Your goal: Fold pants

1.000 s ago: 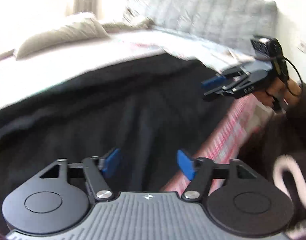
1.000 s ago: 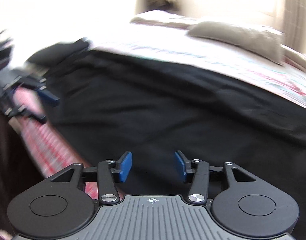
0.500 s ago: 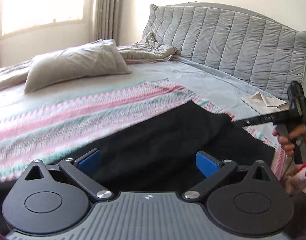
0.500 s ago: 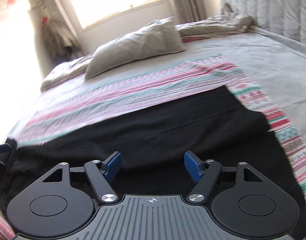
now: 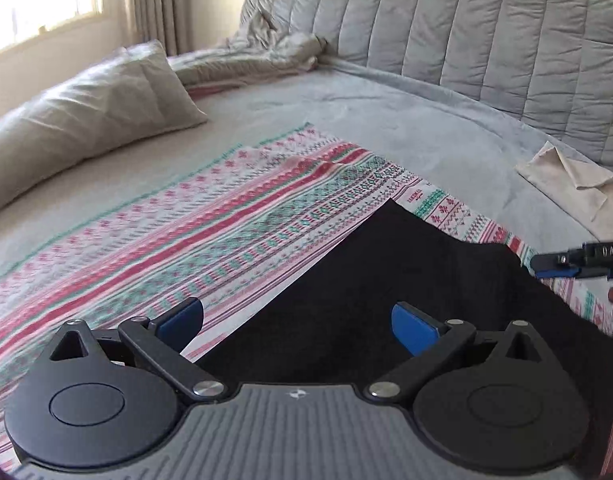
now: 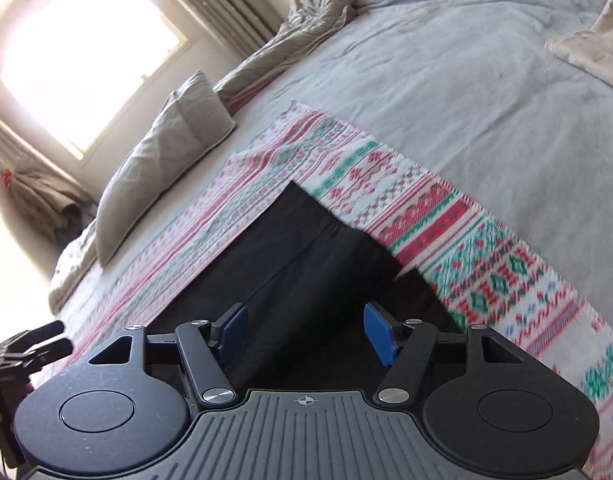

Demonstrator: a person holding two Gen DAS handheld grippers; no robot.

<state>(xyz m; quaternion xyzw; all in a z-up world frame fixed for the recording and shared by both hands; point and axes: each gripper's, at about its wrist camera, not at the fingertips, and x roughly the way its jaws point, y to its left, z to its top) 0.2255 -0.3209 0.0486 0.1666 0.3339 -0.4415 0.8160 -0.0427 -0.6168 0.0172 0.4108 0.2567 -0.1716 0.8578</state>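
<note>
Below my left hand-held gripper (image 5: 297,316), jaws spread wide and empty, black pants (image 5: 386,280) lie on the bed's striped blanket (image 5: 186,220), their near end cut off. My right hand-held gripper (image 6: 305,334), empty, has just been closing partway.

"DAB" on right hand-held gripper (image 5: 546,267)

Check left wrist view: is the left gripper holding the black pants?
No. The left gripper stands wide open above the black pants, with nothing pinched between its blue pads.
</note>
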